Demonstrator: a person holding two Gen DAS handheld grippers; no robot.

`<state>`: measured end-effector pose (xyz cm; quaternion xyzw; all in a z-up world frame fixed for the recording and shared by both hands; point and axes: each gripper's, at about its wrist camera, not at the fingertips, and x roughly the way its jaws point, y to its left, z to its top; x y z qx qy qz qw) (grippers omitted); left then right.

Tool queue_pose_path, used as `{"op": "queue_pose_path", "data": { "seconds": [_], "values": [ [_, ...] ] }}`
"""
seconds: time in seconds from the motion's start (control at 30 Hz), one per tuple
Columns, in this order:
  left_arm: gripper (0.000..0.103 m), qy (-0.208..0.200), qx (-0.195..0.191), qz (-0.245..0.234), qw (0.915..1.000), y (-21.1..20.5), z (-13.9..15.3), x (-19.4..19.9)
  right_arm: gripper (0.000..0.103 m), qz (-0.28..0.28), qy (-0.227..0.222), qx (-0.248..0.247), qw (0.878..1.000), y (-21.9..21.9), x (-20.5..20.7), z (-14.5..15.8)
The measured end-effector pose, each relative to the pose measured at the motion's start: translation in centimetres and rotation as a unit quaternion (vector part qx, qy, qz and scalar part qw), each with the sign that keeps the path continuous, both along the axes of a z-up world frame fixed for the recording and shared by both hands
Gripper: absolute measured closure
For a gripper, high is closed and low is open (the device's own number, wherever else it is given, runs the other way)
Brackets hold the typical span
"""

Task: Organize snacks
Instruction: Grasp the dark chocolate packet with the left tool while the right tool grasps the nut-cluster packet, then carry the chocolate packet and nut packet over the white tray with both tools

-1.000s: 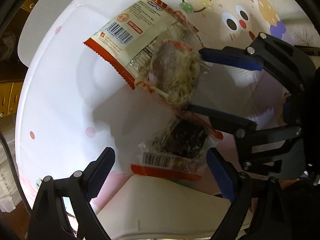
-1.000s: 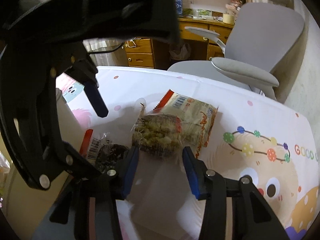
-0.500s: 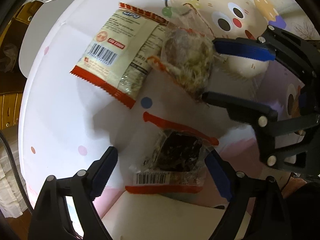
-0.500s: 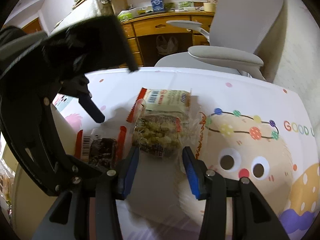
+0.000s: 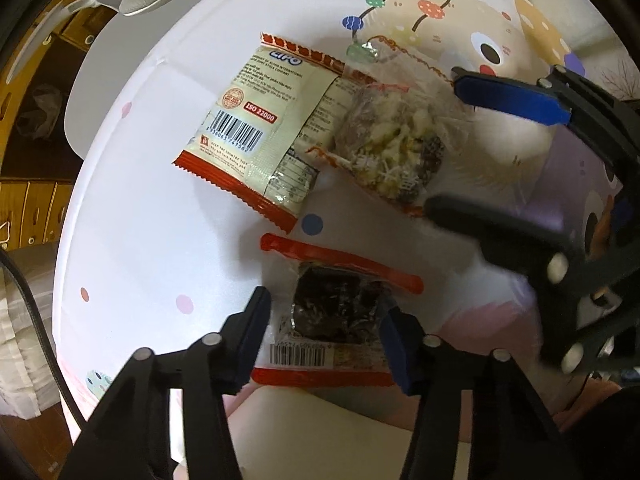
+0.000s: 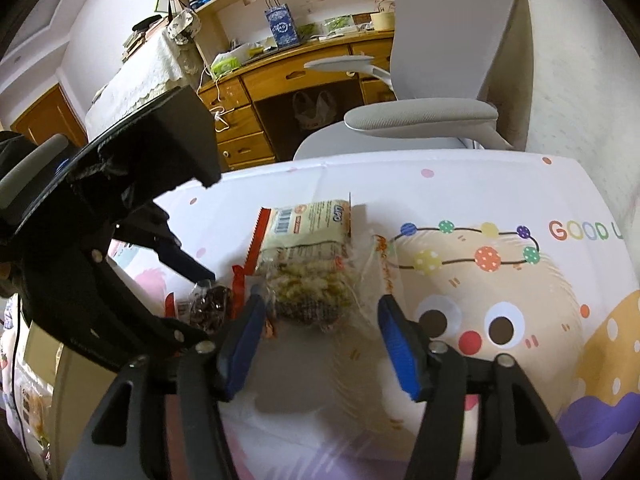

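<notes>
On the tablecloth (image 5: 132, 248), the dark snack (image 5: 336, 308) lies near the cereal bar (image 5: 392, 152), which overlaps the biscuit packet (image 5: 256, 128).

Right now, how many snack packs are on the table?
3. The cream pack lies farthest back, the clear oat pack overlaps its edge, and the dark pack sits between the left gripper's closing jaws. More may be hidden.

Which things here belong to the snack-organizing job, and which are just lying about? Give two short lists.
Part of the job:
dark snack pack
pale granola pack
cream wafer pack
left gripper, jaws closing around the dark pack
right gripper, jaws opening

Just lying about:
office chair
wooden desk
blue gift bag
</notes>
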<state>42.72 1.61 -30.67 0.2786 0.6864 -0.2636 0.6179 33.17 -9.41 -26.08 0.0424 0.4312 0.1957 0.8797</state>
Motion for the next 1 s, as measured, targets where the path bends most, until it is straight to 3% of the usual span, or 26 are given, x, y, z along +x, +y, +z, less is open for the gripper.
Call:
{"op": "queue_pose_path", "data": {
  "seconds": [0.03, 0.37, 0.5, 0.63, 0.73, 0.87, 1.0],
  "values": [
    [0.061, 0.0, -0.005, 0.003, 1.0, -0.1, 0.1, -0.2, 0.038, 0.001, -0.003, -0.003, 1.0, 0.2, 0.0, 0.0],
    [0.063, -0.026, -0.015, 0.065, 0.9975, 1.7, 2.2, 0.2, 0.032, -0.016, -0.018, -0.041, 0.999, 1.3, 0.6, -0.7],
    [0.062, -0.043, -0.035, 0.102, 0.9932, 2.9, 4.2, 0.8, 0.027, -0.006, -0.02, -0.065, 0.998, 2.3, 0.6, -0.9],
    [0.062, -0.068, -0.049, 0.137, 0.987, 4.6, 6.7, 1.0, 0.027, -0.007, -0.019, -0.113, 0.993, 3.4, 0.8, -1.6],
    [0.062, -0.083, -0.059, 0.165, 0.981, 6.1, 8.9, 1.0, 0.027, -0.011, -0.026, -0.122, 0.992, 3.9, 0.5, -1.8],
    [0.062, -0.094, -0.077, 0.203, 0.9716, 8.1, 11.6, 0.7, 0.041, -0.02, -0.025, -0.137, 0.99, 4.0, 0.4, -1.9],
    [0.063, -0.106, -0.087, 0.238, 0.9616, 9.9, 13.4, -0.6, 0.047, -0.017, -0.025, -0.144, 0.989, 4.1, 0.2, -1.7]
  ]
}}
